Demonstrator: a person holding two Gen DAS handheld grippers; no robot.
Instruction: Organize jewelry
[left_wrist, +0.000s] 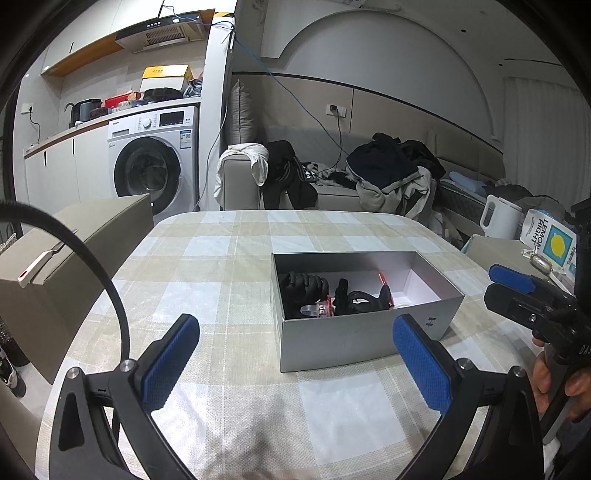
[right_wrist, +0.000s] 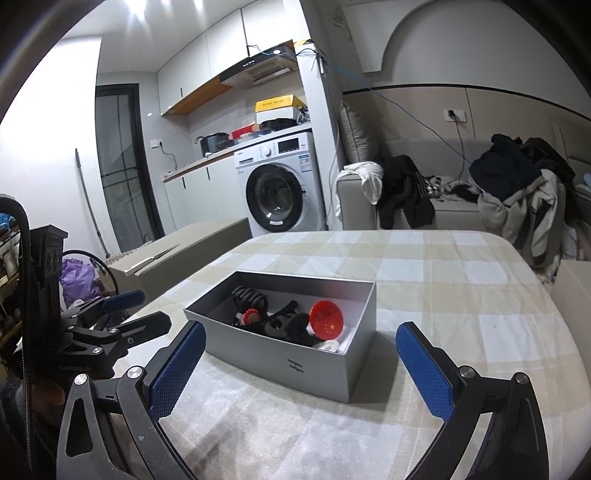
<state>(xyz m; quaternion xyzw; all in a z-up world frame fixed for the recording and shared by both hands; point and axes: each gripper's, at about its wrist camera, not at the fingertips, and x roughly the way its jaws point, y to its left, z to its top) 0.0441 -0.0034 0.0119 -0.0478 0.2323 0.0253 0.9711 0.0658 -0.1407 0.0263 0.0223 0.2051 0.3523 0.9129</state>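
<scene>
Hovering over the box, both grippers empty

Left gripper (left_wrist: 295, 363): blue-padded fingers spread wide, nothing between them, held above the checked beige-and-white tablecloth (left_wrist: 207, 266). Open grey rectangular cardboard box (left_wrist: 354, 341) sits just ahead of it, slightly toward its right finger.

Right gripper (right_wrist: 301, 365): fingers also wide apart, empty. Same box (right_wrist: 280, 363) lies directly ahead, between the finger lines, near corner pointing at the gripper.

Box contents, from the right wrist view: black plastic claw hair clip (right_wrist: 248, 297) at the far left end, small red-rimmed round piece (right_wrist: 251, 316) just beside it, more black clips (right_wrist: 291, 325) in the middle, round red badge with yellow stars (right_wrist: 326, 319) toward the right end, white item (right_wrist: 330, 346) in the near right corner. Pieces overlap; can't separate them further.

Right gripper also shows in the left wrist view, off to the right, with a hand (left_wrist: 557, 384) on its handle.
</scene>
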